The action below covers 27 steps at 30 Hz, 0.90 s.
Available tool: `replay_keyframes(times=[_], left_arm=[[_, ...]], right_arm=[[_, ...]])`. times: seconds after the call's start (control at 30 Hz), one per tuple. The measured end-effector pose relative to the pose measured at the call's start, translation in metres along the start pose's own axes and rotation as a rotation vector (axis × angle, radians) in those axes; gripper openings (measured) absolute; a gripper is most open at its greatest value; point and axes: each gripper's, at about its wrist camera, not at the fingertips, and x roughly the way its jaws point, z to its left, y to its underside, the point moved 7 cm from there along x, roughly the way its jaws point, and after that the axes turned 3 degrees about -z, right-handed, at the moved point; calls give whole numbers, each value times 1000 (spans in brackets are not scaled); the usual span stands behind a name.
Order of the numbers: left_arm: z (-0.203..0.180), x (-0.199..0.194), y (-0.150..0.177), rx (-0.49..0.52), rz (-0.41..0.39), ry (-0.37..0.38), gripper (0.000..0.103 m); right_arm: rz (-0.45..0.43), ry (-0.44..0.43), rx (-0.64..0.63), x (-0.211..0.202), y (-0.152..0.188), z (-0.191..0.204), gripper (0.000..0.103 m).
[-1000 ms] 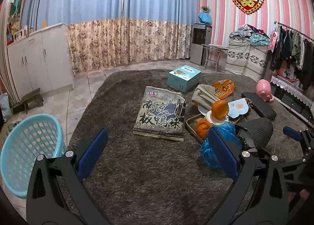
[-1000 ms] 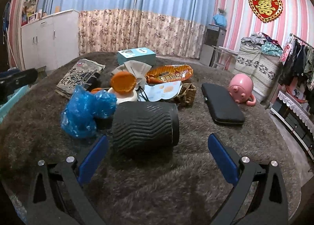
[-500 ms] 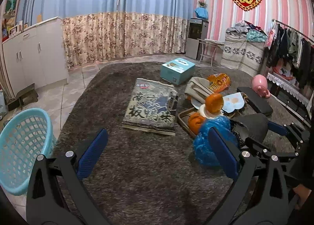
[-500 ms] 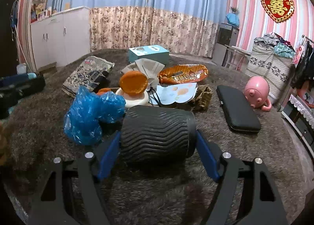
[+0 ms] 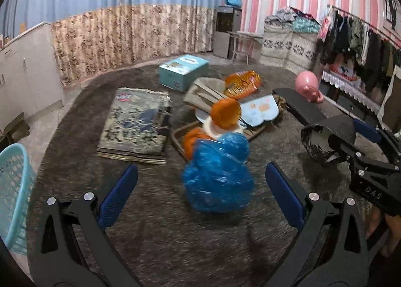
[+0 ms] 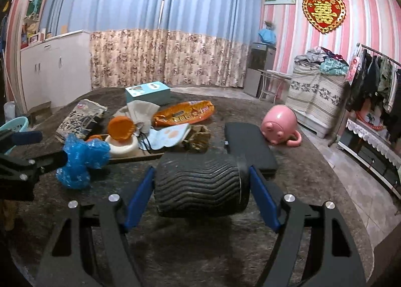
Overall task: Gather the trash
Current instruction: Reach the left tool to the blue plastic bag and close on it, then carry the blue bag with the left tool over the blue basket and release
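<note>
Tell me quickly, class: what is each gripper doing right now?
Left gripper: open, empty, with the blue plastic bag ahead between its fingers.
Right gripper: shut on the black ribbed cup.

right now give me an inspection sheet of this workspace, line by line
surface: shaggy brown rug over tiled floor.
job's things: blue plastic bag, black ribbed cup, orange snack wrapper.
clutter: printed sack, teal box, pink piggy bank, black case.
grippers: left gripper open, the bag ahead; right gripper shut on the cup.
cables: thin black cord by the white bowl.
surroundings: teal basket, curtains, clothes rack.
</note>
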Motion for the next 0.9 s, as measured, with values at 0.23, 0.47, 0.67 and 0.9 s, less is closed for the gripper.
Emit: replay_keyframes(times=[0.23, 0.47, 0.67, 0.9], left_arm=[[-9, 20, 9, -4, 67, 16, 69], [-6, 26, 15, -31, 105, 51, 35], [20, 6, 5, -99, 43, 9, 32], [55, -28, -3, -126, -19, -84, 31]], right_arm=[[-1, -2, 5, 2, 1, 2, 74], [10, -2, 18, 1, 6, 1, 74], [-4, -4, 32, -4, -4, 5, 74], [-58, -65, 5, -17, -34, 38, 74]])
